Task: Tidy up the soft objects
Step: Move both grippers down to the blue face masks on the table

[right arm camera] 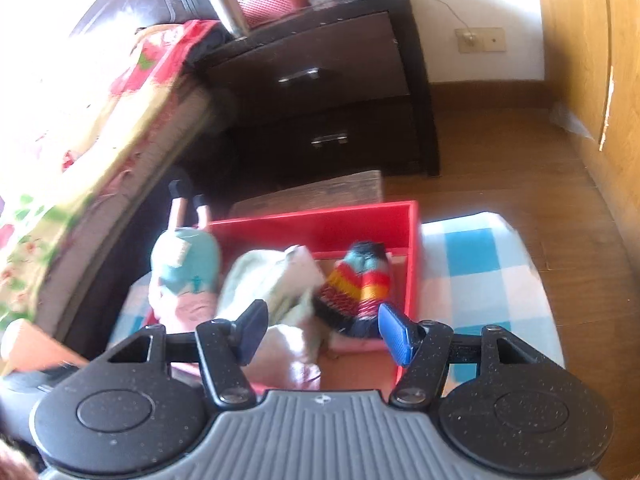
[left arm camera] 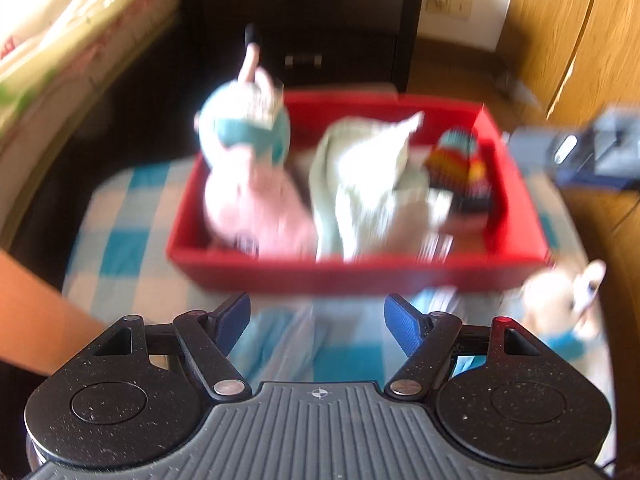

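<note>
The checked cloth (left arm camera: 120, 240) carries the red box (left arm camera: 360, 272), which holds three soft items side by side: a pink doll (left arm camera: 248, 184) in a teal dress on the left, a pale green cloth (left arm camera: 360, 184) in the middle, and a striped knit piece (left arm camera: 460, 176) on the right. A small plush toy (left arm camera: 568, 304) lies on the cloth outside the box, just beside its near right corner, so I judge the sorting unfinished.

The doll is the main risk: its upper half leans over the left wall with the legs pointing up, and a nudge to the box could tip it out.

My right gripper (right arm camera: 320, 332) hangs over the green cloth with its jaws apart and empty; a careless closing could snag the fabric and drag it out.

My left gripper (left arm camera: 318, 320) stands open and empty over the checked cloth, short of the box; the blur makes any reach for the plush uncertain.
</note>
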The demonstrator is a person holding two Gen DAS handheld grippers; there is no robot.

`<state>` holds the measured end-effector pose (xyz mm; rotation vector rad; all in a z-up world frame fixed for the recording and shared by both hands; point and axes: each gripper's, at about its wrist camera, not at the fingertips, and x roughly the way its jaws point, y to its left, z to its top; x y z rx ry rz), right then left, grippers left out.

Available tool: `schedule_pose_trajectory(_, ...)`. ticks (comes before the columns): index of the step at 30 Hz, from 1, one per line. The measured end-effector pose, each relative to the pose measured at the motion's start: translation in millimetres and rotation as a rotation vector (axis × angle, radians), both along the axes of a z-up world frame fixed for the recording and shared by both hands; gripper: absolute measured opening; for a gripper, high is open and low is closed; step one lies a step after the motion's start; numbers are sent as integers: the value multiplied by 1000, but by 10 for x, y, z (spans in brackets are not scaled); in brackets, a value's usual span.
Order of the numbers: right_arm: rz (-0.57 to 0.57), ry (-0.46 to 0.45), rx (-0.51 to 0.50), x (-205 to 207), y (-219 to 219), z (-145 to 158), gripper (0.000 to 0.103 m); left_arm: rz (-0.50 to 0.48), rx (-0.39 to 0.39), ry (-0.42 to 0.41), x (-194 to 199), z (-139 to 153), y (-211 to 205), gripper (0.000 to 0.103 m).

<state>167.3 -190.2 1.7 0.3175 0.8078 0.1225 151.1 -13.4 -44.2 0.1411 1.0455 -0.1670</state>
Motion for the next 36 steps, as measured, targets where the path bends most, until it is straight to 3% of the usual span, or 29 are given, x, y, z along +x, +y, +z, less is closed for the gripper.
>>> schedule_pose_trajectory(4, 53, -26, -14, -172, 129, 131, 41, 8, 57, 21, 17, -202, 56, 73)
schedule_pose_trajectory(8, 80, -29, 0, -231, 199, 177, 41, 11, 48, -4, 74, -247, 67, 78)
schedule_pose_trajectory(13, 102, -11, 3, -198, 252, 139, 41, -55, 72, 3, 105, -311, -97, 77)
schedule_pose_trajectory(20, 137, 37, -23, -192, 293, 10, 41, -36, 69, 74, 201, -512, -101, 76)
schedule_pose_trajectory(26, 146, 101, -80, -189, 289, -169, 41, 17, -3, 150, 289, -640, 14, 76)
schedule_pose_trajectory(32, 131, 101, -61, -193, 196, -178, 42, 46, -77, 151, 354, -656, 93, 77)
schedule_pose_trajectory(36, 129, 111, -59, -172, 172, -210, 42, 45, -78, 138, 378, -667, 68, 77)
